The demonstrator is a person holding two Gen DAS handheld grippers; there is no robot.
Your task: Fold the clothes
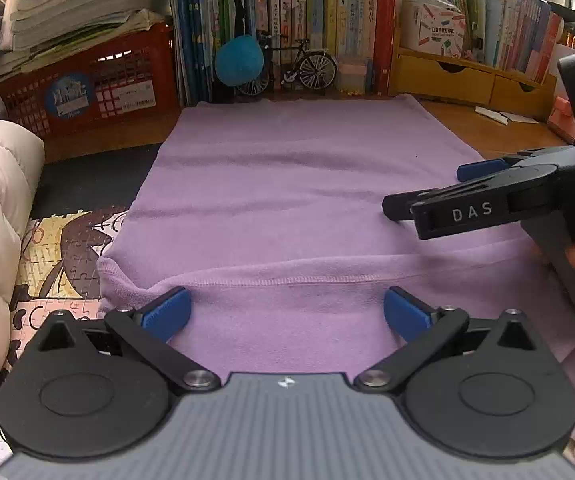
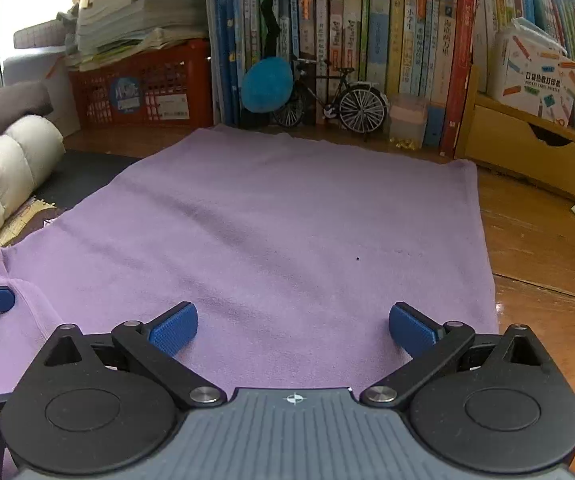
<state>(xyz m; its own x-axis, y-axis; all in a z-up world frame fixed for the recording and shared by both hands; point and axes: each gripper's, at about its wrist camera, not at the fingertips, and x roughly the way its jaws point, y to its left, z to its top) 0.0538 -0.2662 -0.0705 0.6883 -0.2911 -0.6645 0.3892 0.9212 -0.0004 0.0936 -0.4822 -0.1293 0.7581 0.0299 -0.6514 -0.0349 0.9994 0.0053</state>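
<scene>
Both grippers, left [image 1: 287, 312] and right [image 2: 293, 330], gaping, empty over garment [image 1: 287, 184]. Risk: you pinch one layer only at 6 o'clock hem; fold skews.

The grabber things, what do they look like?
Each has two black arms tipped with ridged blue pads, joined by silver bolts to round black discs on a ribbed grey body. The left gripper and right gripper match. Seen side-on, the right one shows white letters "DAS".

txt: "das" on right gripper [image 1: 427, 200] arm | white box [image 2: 535, 80]: "pocket label printer" | book spines: illegible
</scene>
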